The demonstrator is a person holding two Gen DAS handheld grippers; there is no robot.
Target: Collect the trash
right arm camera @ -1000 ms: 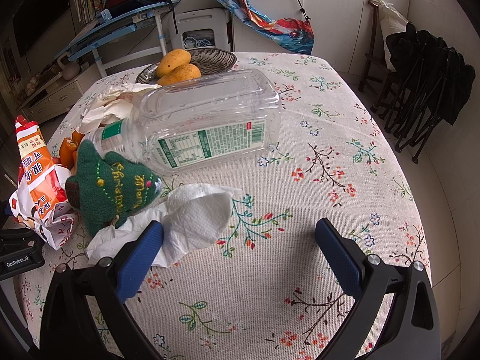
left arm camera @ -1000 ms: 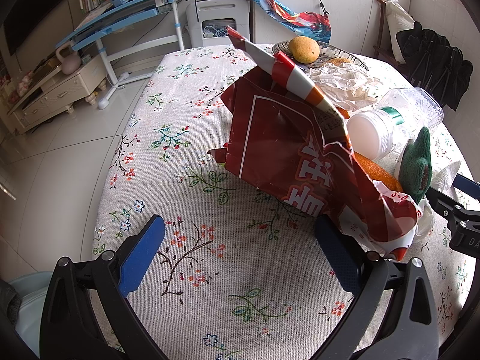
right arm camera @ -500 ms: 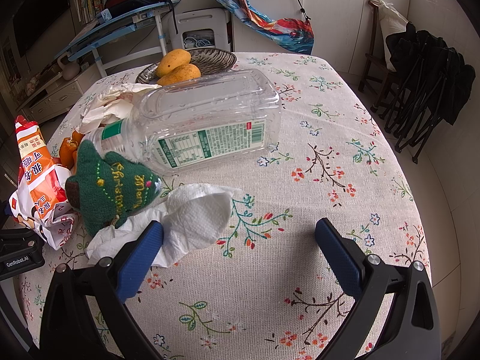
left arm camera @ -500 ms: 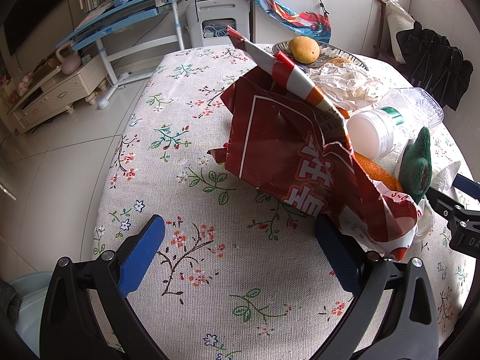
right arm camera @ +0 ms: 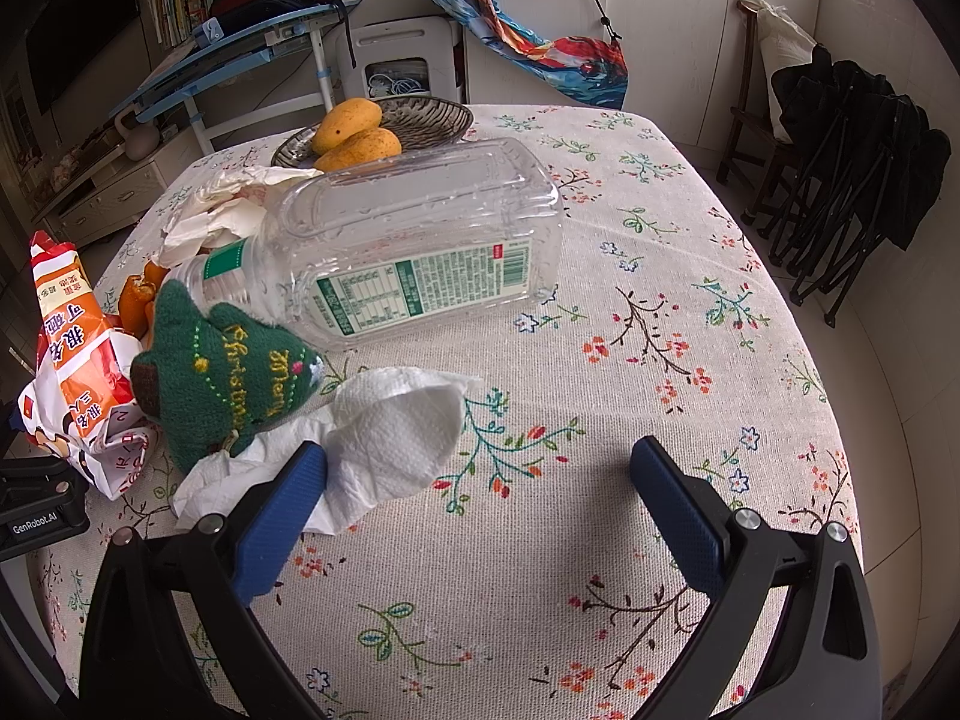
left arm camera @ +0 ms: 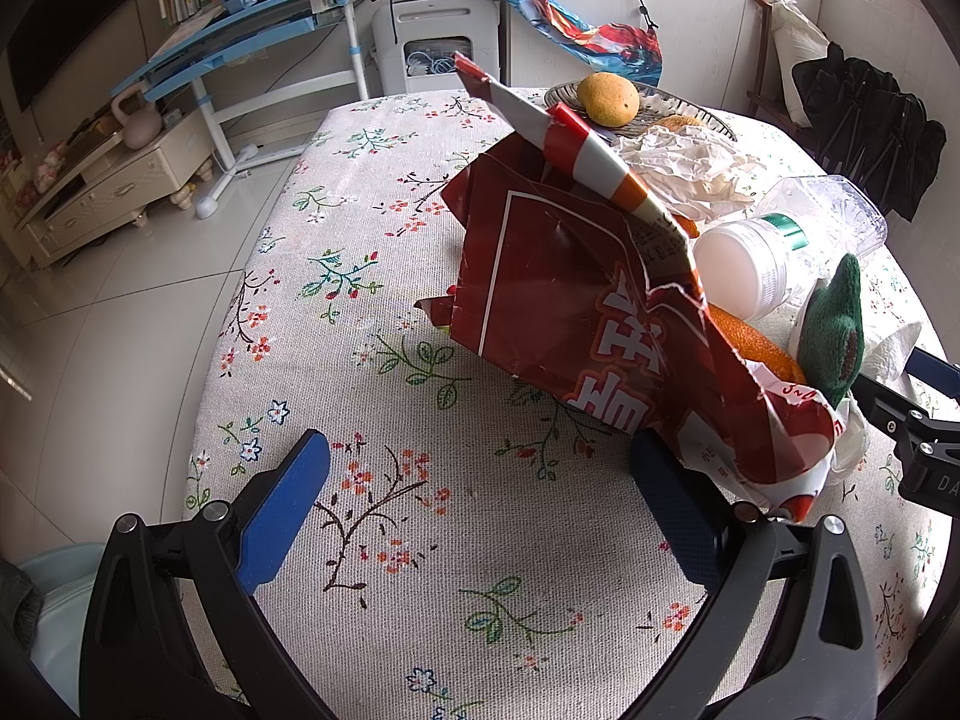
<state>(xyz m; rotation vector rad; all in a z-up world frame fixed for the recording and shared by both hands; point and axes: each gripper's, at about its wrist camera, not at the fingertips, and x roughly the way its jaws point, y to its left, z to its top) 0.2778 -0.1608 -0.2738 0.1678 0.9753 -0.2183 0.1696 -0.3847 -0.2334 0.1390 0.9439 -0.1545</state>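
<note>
A torn red snack bag lies on the floral tablecloth just ahead and right of my open, empty left gripper; it also shows in the right wrist view. An empty clear plastic bottle lies on its side, its white cap facing the left camera. A white paper towel touches the left finger of my open, empty right gripper. Crumpled white paper and orange peel lie among them.
A green knitted Christmas toy rests against the bottle. A dark plate with mangoes stands at the table's far edge. A pale bin shows below the table's left edge. Folded black chairs stand right of the table.
</note>
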